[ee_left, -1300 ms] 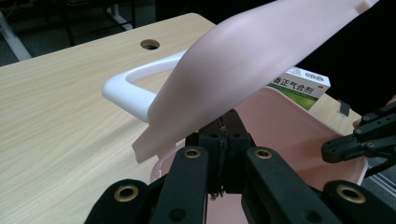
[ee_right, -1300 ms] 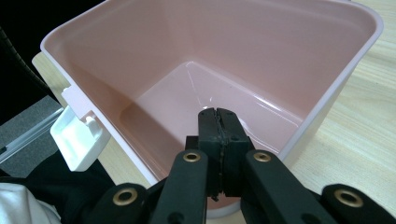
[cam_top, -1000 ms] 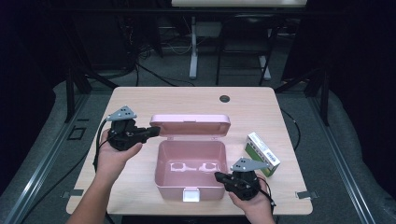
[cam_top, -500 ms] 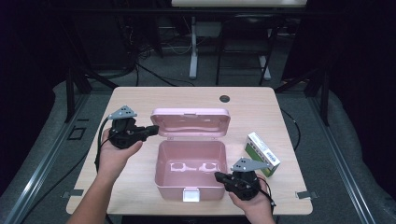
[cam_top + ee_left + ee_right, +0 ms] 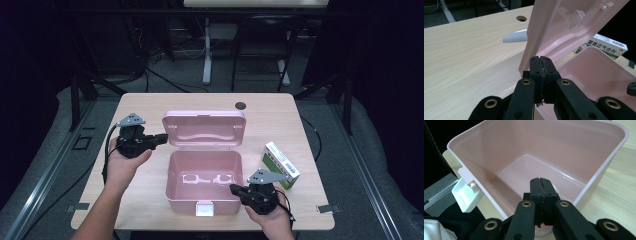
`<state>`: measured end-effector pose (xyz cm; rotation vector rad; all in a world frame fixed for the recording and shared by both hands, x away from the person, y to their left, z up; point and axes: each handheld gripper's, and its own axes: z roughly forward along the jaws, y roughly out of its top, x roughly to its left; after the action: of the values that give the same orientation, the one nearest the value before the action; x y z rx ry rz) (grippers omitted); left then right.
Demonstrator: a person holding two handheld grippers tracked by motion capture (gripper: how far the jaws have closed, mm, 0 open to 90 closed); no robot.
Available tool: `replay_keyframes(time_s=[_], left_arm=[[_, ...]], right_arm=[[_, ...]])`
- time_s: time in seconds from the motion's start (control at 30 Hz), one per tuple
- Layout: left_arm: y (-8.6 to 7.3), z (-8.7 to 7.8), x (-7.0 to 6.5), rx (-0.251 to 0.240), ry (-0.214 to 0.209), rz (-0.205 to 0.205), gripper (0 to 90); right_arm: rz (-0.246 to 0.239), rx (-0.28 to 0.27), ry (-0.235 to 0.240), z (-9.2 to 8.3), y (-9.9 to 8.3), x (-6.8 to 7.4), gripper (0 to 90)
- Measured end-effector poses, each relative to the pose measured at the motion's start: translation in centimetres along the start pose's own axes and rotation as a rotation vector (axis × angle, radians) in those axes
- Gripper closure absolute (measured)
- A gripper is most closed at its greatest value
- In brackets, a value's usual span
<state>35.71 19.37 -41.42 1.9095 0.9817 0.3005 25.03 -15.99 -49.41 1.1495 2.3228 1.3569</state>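
Note:
An open pink plastic box (image 5: 205, 200) stands mid-table, its lid (image 5: 204, 129) leaning back. My left gripper (image 5: 164, 138) is shut, its tip at the lid's left edge. In the left gripper view the shut jaws of the left gripper (image 5: 540, 58) sit just before the lid's edge (image 5: 536, 37), with nothing between them. My right gripper (image 5: 234, 189) is shut at the box's front right corner. The right gripper view has the right gripper (image 5: 540, 180) over the near wall, looking into the empty box (image 5: 564, 150). A white latch (image 5: 204, 209) hangs at the front.
A green-and-white medicine carton (image 5: 281, 165) lies right of the box, also seen as the carton (image 5: 607, 46) past the lid. A dark cable hole (image 5: 241, 105) sits near the table's far edge. Bare wood (image 5: 140, 195) lies left of the box.
The lid has swung a little further back, showing more of its inner face, with the left gripper at its edge. The right gripper has kept still.

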Motion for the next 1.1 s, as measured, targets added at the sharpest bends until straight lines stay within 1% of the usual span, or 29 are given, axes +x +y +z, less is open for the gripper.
replay_keyframes(time_s=[0.1, 0.13, 0.23, 0.33, 0.37, 0.5, 0.57, 0.6, 0.67, 0.73, 0.77, 0.83, 0.93, 0.97, 1.1], left_arm=[[-0.5, 0.5, 0.1, 0.013, 0.000, -0.009, 88.3], [-0.6, 0.5, 0.2, 0.022, -0.003, -0.003, 88.3], [-0.9, 0.9, 0.2, 0.025, 0.003, -0.011, 87.9], [-1.1, 1.0, 0.3, 0.027, -0.004, -0.014, 85.7], [-1.4, 1.3, 0.3, 0.038, -0.009, -0.012, 85.0], [-2.3, 2.1, 0.4, 0.065, -0.002, -0.008, 83.3], [-2.8, 2.6, 0.5, 0.084, -0.002, -0.013, 82.5], [-3.1, 2.9, 0.4, 0.091, -0.002, -0.023, 82.4], [-3.6, 3.4, 0.4, 0.109, 0.001, -0.019, 82.3], [-3.9, 3.8, 0.5, 0.128, 0.013, -0.001, 83.4], [-4.1, 3.9, 0.5, 0.115, 0.013, -0.008, 84.2], [-4.2, 3.9, 0.5, 0.110, 0.011, -0.013, 84.2], [-4.2, 3.9, 0.5, 0.108, 0.012, -0.001, 84.4], [-4.3, 4.0, 0.4, 0.100, 0.017, -0.001, 84.4], [-4.3, 4.0, 0.4, 0.101, 0.019, 0.003, 84.7]], right_arm=[[0.001, -0.001, 0.001, 0.0, 0.0, 0.0, 89.6], [0.002, -0.001, 0.001, 0.0, 0.0, 0.0, 89.6], [0.002, -0.001, 0.001, 0.0, 0.0, 0.0, 89.5], [0.003, -0.001, 0.002, 0.0, 0.0, 0.0, 89.6], [0.002, -0.001, 0.000, 0.0, 0.0, 0.0, 89.6], [0.001, -0.002, 0.001, 0.0, 0.0, 0.0, 89.7], [-0.001, -0.002, -0.001, 0.0, 0.0, 0.0, 89.8], [-0.002, -0.001, -0.001, 0.0, 0.0, 0.0, 90.0], [-0.003, -0.002, 0.001, 0.0, -0.1, 0.0, 90.0], [-0.005, -0.001, 0.000, 0.0, -0.1, 0.0, 90.0], [-0.006, -0.001, -0.001, 0.0, -0.1, 0.0, 90.0], [-0.006, -0.001, -0.002, 0.0, -0.1, 0.0, 90.0], [-0.006, -0.001, -0.003, 0.0, -0.1, 0.0, 90.0], [-0.008, -0.001, -0.004, 0.0, -0.1, 0.0, 90.0], [-0.007, -0.005, -0.007, 0.0, -0.1, 0.0, 90.0]])
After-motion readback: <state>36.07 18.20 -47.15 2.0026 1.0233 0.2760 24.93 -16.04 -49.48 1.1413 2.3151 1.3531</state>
